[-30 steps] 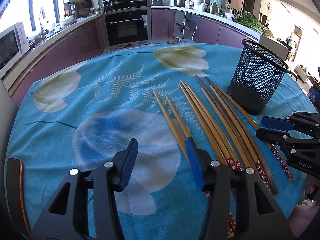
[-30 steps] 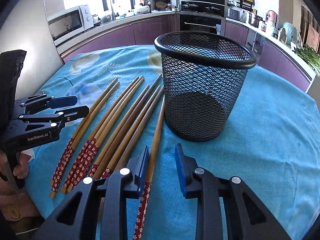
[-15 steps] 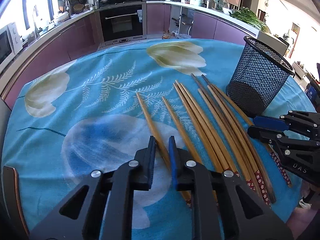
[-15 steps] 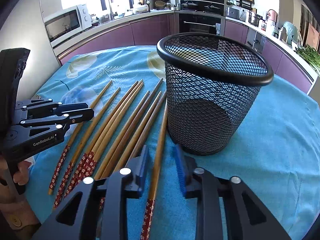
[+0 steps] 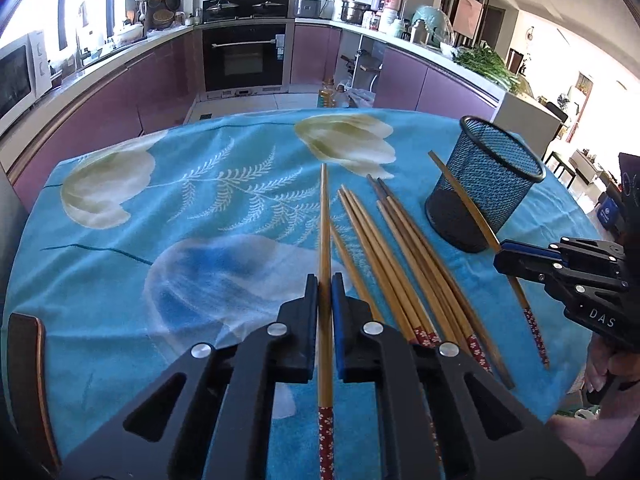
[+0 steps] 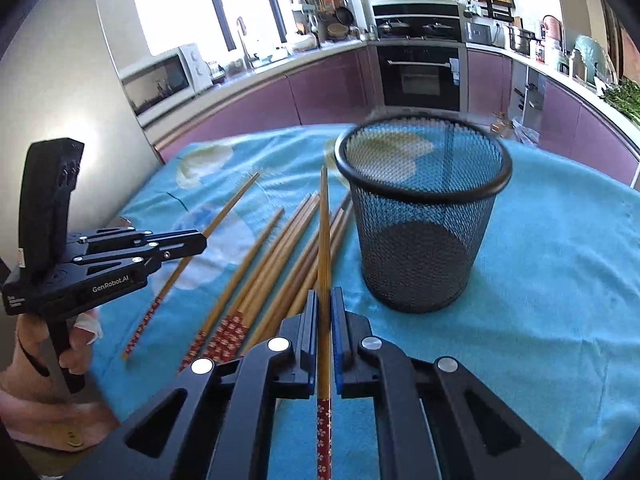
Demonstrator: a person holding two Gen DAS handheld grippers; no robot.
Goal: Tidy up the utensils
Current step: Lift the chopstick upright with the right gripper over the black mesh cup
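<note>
My left gripper (image 5: 325,286) is shut on a bamboo chopstick (image 5: 324,216) with a red flowered end, lifted off the cloth and pointing away. My right gripper (image 6: 325,300) is shut on another such chopstick (image 6: 324,224), raised with its tip left of the black mesh cup (image 6: 424,216). Several chopsticks (image 5: 400,256) lie side by side on the blue cloth left of the cup (image 5: 484,188). The right gripper (image 5: 520,262) shows at the right edge of the left wrist view. The left gripper (image 6: 196,240) shows at the left of the right wrist view.
The round table carries a blue flowered cloth (image 5: 200,200). A wooden chair back (image 5: 28,376) stands at the near left edge. Purple kitchen cabinets and an oven (image 5: 244,60) run behind the table.
Both grippers have shut, each on a chopstick, and lifted it off the cloth. Both views have risen and pulled back from the table.
</note>
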